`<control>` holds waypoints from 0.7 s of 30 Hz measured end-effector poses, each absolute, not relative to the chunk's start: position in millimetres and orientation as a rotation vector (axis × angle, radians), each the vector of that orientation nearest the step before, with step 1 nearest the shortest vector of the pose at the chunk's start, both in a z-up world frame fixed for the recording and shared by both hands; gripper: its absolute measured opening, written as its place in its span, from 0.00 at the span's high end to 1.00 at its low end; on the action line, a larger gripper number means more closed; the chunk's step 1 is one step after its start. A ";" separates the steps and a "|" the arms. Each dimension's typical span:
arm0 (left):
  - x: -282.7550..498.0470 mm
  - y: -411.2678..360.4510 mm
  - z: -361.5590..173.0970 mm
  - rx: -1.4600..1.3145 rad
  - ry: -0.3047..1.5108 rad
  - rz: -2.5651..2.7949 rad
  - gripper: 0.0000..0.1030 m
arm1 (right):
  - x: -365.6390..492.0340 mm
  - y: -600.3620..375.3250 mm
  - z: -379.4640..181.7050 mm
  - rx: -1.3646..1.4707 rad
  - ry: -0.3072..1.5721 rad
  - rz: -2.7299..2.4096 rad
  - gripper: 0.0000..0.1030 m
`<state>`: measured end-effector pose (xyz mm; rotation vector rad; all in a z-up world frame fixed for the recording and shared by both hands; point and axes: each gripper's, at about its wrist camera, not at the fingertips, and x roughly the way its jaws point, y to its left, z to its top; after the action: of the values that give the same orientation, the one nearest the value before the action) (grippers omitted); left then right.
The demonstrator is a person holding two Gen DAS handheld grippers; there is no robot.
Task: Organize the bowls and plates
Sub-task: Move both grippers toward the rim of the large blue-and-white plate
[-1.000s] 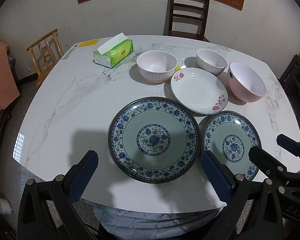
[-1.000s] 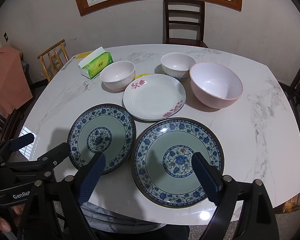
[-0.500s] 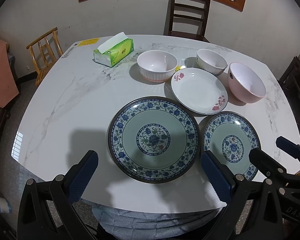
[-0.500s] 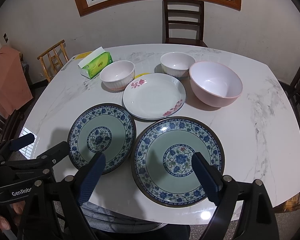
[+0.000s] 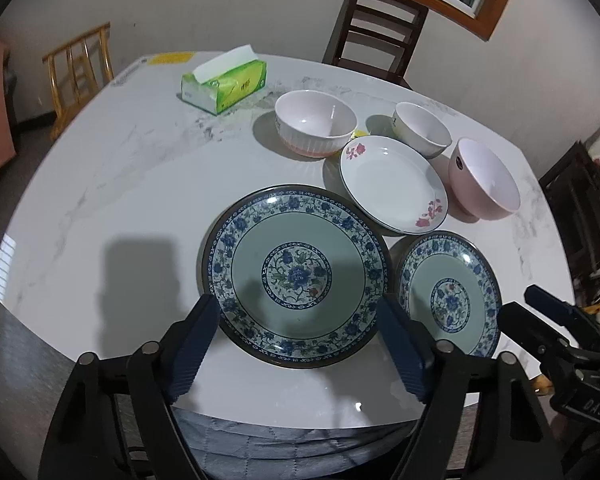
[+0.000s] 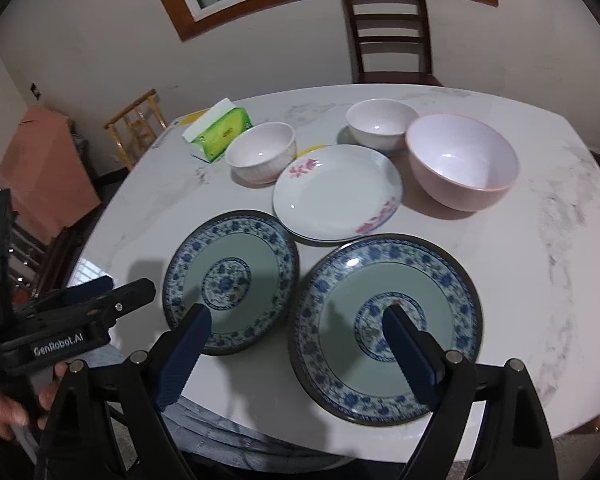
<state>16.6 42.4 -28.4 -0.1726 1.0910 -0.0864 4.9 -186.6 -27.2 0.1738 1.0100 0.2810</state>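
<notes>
While bowls sit empty, plates lie bare.

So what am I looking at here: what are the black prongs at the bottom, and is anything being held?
A person holds a hand-held two-finger tool in each hand, each carrying a camera looking along its fingers. The left tool frames one blue-and-white patterned plate; its jaws are closing, gripping nothing. The right tool hangs open above the second patterned plate. The white marble table also carries a white floral plate, three bowls and a green tissue box.
</notes>
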 end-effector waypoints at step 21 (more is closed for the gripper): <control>56.8 129.4 -81.1 -0.560 1.204 -0.165 0.43 | 84.9 -164.6 -86.1 0.271 1.201 0.474 0.51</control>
<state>56.8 129.4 -81.1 -0.5595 1.2044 -0.1648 84.9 -164.6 -86.1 0.2709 1.2006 0.4736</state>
